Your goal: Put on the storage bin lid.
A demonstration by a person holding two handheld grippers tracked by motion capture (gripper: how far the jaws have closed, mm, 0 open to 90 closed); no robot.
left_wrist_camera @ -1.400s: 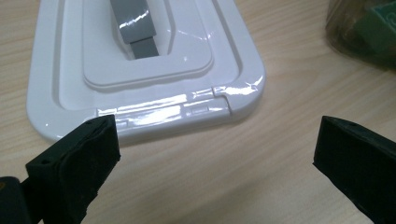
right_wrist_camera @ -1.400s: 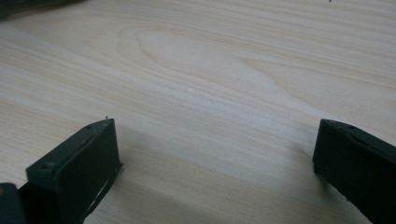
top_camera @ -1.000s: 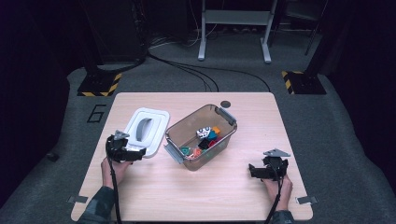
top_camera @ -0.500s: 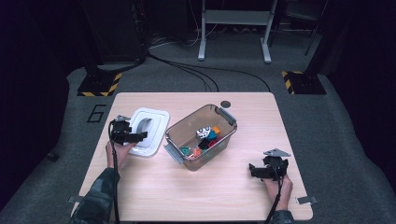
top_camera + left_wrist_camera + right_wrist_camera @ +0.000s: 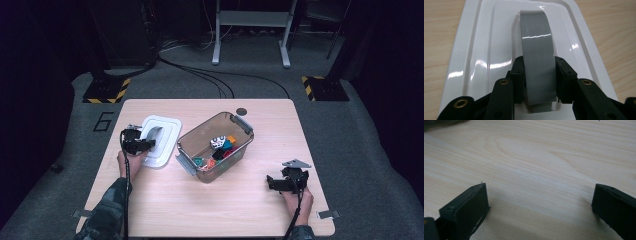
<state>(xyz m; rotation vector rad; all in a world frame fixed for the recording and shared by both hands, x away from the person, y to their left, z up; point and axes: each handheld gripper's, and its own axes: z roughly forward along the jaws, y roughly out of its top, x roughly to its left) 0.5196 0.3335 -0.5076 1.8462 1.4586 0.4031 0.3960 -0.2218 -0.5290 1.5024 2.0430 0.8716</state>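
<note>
Lid [image 5: 484, 50] handle [image 5: 537, 57] clamped in my left gripper [image 5: 539, 82] for lifting onto the bin [image 5: 215, 147]; right gripper [image 5: 539, 202] idles open.

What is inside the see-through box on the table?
The clear plastic box holds a heap of small colourful toys: orange, blue, green, red, and one black-and-white. Any pieces buried under the heap are hidden. Its white lid lies beside it.

Just right of the left gripper [image 5: 146, 145], clamped on the grey handle [image 5: 537, 62] of the white lid [image 5: 161, 142], the clear bin [image 5: 215, 147] blocks a sideways path. Between that bin and the right gripper [image 5: 272, 182], bare table [image 5: 240, 200] lies open; wood stretches unobstructed ahead of its spread jaws.
</note>
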